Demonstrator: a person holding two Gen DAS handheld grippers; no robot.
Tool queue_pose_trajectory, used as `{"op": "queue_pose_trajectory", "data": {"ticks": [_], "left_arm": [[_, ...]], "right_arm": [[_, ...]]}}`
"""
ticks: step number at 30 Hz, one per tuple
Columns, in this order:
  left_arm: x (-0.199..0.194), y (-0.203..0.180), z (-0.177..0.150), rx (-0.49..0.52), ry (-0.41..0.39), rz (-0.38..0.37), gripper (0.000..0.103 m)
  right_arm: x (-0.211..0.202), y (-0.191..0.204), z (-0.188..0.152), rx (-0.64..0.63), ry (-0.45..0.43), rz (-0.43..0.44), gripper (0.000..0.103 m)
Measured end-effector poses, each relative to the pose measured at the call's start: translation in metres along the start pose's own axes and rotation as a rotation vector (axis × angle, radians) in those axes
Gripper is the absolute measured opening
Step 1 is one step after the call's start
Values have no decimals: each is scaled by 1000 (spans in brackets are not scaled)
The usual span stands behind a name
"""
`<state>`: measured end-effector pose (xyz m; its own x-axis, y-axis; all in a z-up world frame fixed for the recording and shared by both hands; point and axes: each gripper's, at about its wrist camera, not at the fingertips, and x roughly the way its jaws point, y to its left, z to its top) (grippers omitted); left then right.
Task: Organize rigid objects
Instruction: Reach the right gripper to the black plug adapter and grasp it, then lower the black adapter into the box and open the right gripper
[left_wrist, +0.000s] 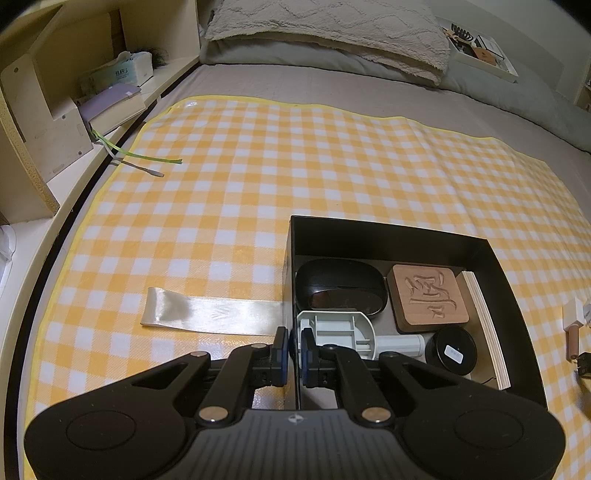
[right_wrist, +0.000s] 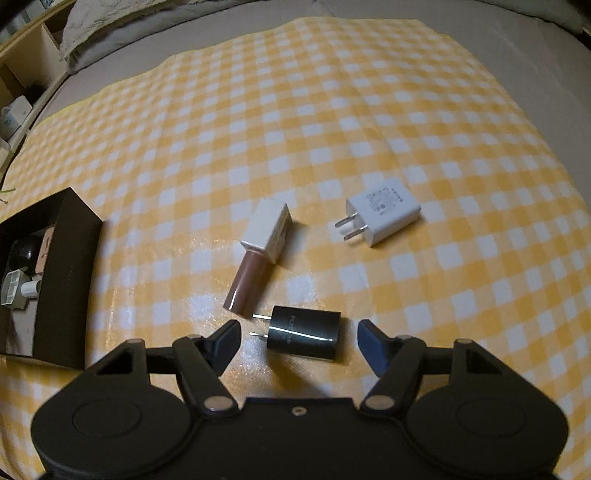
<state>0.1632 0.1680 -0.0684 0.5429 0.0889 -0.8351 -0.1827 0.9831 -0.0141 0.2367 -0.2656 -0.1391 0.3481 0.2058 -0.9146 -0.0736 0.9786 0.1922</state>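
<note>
The left gripper (left_wrist: 291, 345) clamps the black box's (left_wrist: 406, 236) near wall, while the right gripper's (right_wrist: 299, 341) parted jaws straddle, untouched, a black plug (right_wrist: 304, 332) on the checked cloth (right_wrist: 295, 129).

The checked yellow-and-white mat (right_wrist: 332, 110) looks like glossy plastic-coated cloth. The black box (left_wrist: 388, 236) seems matt cardboard. Inside it lie a carved wooden coaster (left_wrist: 428, 299) with a smooth matt face and a shiny black case (left_wrist: 340, 288). The black charger (right_wrist: 304, 332) is glossy plastic with metal prongs; the white charger (right_wrist: 384, 212) is matt plastic.
</note>
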Motion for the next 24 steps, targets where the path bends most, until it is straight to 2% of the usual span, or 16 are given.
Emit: {"op": "queue_pose_trajectory", "data": {"ticks": [1,3,7,8,17,24], "left_arm": [[0,0,0,0,0,0,7],[0,0,0,0,0,-1,7],[0,0,0,-1,0,-2,7],[1,-1,0,-2,1,-2,7],[1,-1,0,-1,1,-1,7],[2,2,-1,-7,4,-1,7]], "right_arm": [[3,1,2,-1,3,-1,68],[6,2,3,-7,6,-11,58],[13,-1,4,0,17,0,52],[13,-1,4,2,15,0,46],[2,7,6,4,-2,53,46],[-43,45,23,-1,-118,218,46]]}}
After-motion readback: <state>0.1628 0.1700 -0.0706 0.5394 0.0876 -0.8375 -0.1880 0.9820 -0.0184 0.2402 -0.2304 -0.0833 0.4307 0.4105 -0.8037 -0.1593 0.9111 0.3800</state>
